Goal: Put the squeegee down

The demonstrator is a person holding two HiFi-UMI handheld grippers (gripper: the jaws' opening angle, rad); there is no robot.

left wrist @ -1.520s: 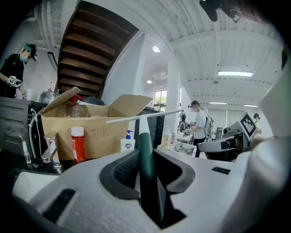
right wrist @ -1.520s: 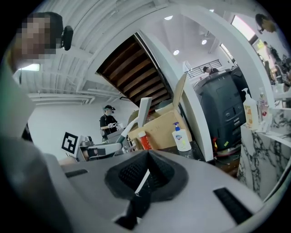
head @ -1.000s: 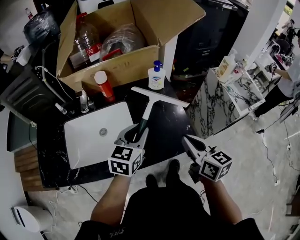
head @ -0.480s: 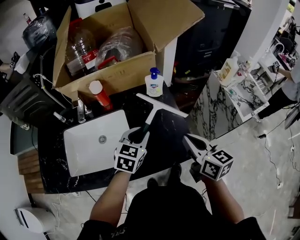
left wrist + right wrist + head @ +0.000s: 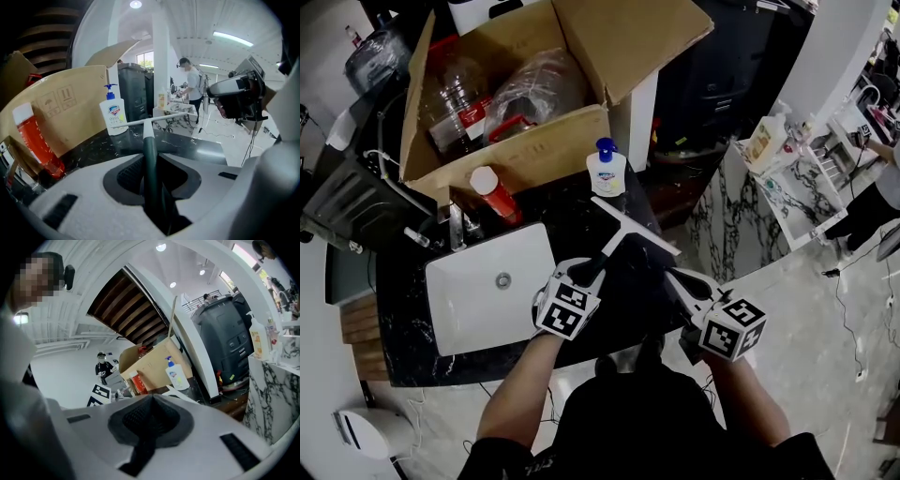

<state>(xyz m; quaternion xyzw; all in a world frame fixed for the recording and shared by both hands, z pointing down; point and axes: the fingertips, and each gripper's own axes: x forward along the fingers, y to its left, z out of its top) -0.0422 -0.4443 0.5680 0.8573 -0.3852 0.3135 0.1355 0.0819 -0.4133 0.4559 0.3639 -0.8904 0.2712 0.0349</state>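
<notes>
one squeegee point(image 5: 630, 226), its green handle clamped in the left gripper point(image 5: 581, 272), blade at 1 o'clock over the black counter point(image 5: 408, 309). right gripper point(image 5: 673, 277) closed, empty. one soap bottle point(image 5: 607, 172) at 12, one red bottle point(image 5: 494, 194) at 10, one sink point(image 5: 478, 300) at 9, one cardboard box point(image 5: 534, 145) behind.

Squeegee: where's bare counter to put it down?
Bare black counter lies between the sink and the counter's right edge, in front of the soap bottle, under the squeegee in the left gripper. Back is crowded: red can, faucet, cardboard box.
</notes>
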